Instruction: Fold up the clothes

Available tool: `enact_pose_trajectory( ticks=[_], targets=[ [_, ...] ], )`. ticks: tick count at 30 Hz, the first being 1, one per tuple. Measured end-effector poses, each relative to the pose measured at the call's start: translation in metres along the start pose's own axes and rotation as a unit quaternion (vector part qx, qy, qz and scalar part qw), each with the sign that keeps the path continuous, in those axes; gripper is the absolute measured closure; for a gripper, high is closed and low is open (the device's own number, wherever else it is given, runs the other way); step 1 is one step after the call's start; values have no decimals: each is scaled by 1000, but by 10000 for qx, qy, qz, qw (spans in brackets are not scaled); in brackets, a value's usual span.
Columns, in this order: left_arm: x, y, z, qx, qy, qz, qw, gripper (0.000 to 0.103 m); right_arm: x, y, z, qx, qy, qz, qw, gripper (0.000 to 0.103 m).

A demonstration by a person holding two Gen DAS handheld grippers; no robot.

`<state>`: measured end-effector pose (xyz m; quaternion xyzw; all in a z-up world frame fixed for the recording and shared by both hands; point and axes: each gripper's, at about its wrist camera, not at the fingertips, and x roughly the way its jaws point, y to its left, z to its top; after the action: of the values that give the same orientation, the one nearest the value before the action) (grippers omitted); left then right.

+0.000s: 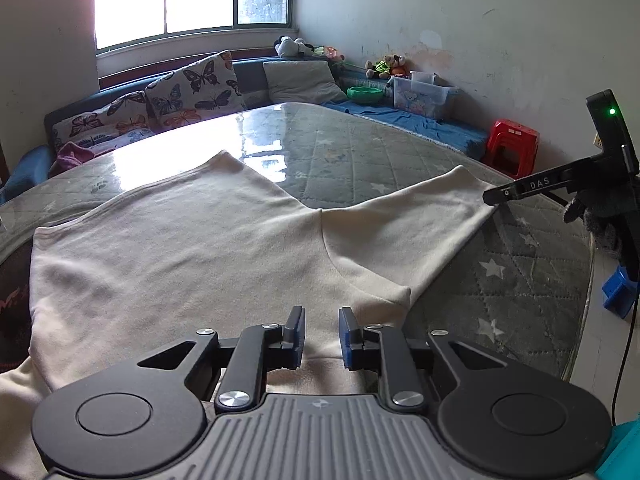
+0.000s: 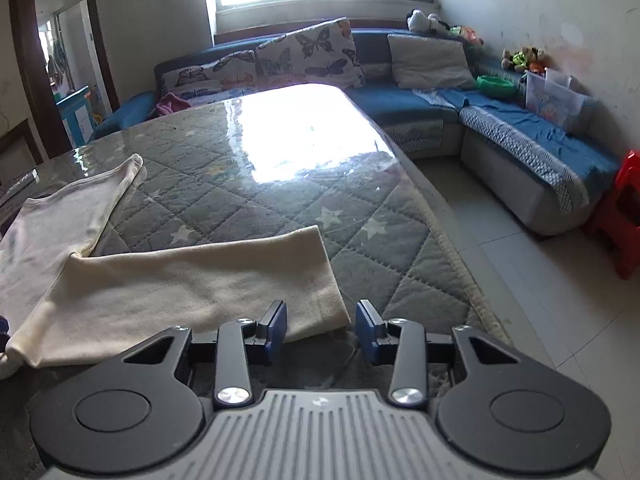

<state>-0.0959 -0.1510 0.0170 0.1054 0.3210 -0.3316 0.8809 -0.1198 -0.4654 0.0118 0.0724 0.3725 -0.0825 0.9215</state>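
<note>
A cream long-sleeved garment (image 1: 180,248) lies spread flat on the grey quilted star-pattern table cover (image 1: 500,280). My left gripper (image 1: 322,330) hovers low over the garment's near part, its blue pads a narrow gap apart, with flat cloth showing between them and nothing pinched. One sleeve (image 2: 192,284) stretches out to the right. My right gripper (image 2: 322,322) stands open at that sleeve's cuff end, the cuff corner lying between its fingers without the pads pressing on it. In the left wrist view the right gripper (image 1: 494,197) reaches in from the right, its tip at the cuff.
A blue corner sofa (image 2: 540,152) with butterfly cushions (image 1: 192,88) runs behind and to the right of the table. A red stool (image 1: 512,148), a clear plastic box (image 1: 420,96) and a green bowl (image 1: 364,94) stand near the wall. A dark cloth (image 1: 12,300) lies at the left edge.
</note>
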Motion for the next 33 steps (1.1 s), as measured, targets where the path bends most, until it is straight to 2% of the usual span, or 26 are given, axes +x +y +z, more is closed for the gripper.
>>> enact_pose_trajectory(
  ticks=[2,5,9,14,17,21,23,28,31,33],
  targets=[
    [1,0,-1,-20,36,-39,10000,83,-1,2,1,-59,-15,1,10000,88],
    [3,-3,-1,0,61,-92,9999,83,-4,11,6,-447,-102,-208,9987,94],
    [6,-11,2,11,80,-241,9997,83,-8,17,20,-872,-337,-462,9945,94],
    [10,-24,3,109,25,-459,9989,83,-7,13,34,-977,-520,-665,9916,94],
    [13,-28,6,71,16,-578,9983,83,7,4,30,-856,-418,-781,9924,94],
    [13,-25,10,2,43,-636,9980,83,26,-8,20,-528,-195,-615,9965,93],
    [10,-20,10,-160,58,-619,9979,82,24,-9,20,-535,-199,-591,9966,89],
    [-18,5,8,-578,-215,-251,9978,77,20,-6,25,-691,-247,-614,9954,86],
    [-41,28,4,-885,-373,210,9952,77,15,-1,29,-780,-366,-635,9943,82],
    [-58,47,-3,-1078,-456,644,9910,77,11,4,31,-817,-424,-569,9941,81]
  ],
)
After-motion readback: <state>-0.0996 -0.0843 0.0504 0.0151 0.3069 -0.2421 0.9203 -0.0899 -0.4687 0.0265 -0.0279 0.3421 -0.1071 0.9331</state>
